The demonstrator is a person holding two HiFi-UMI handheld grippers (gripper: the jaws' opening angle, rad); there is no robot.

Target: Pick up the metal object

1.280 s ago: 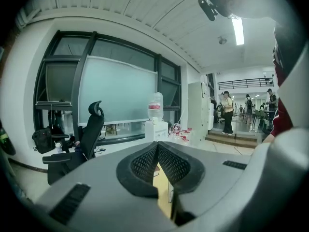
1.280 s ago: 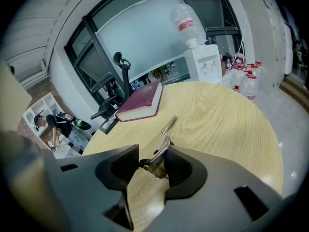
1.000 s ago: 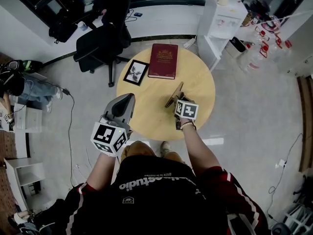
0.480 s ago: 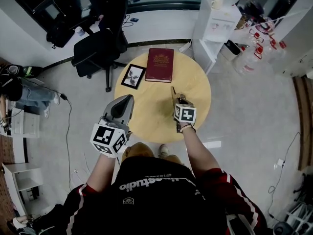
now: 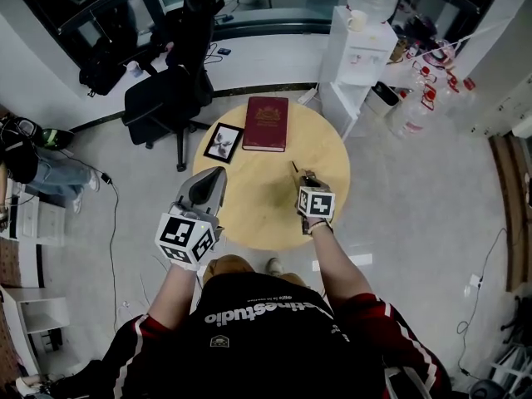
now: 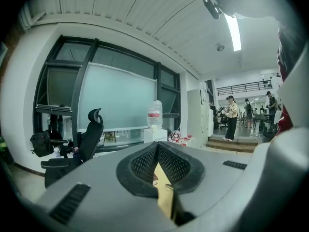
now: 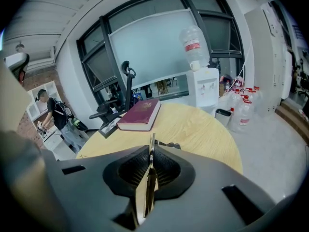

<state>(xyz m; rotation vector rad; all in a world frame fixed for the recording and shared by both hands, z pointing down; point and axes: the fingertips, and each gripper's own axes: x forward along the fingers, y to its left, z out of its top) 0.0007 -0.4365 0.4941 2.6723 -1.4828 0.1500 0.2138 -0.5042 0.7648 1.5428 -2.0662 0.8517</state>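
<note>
- The right claw (image 5: 307,179) is clamped on the metal object (image 5: 295,168), right of centre in the head view, over the bench (image 5: 249,202).
- In the right gripper view the metal object (image 7: 152,146) shows edge-on as a thin strip pinched between the jaws.
- Its long axis runs out along the claw's own line, with the free end pointing toward the upper left of the frame, at the book (image 5: 265,125).
- It appears to hang clear of the bench, so the pick looks mostly done; what remains is a steady lift.
- The left claw (image 5: 212,175) hovers at the bench's left edge, well apart from the object, jaws together and empty.
</note>
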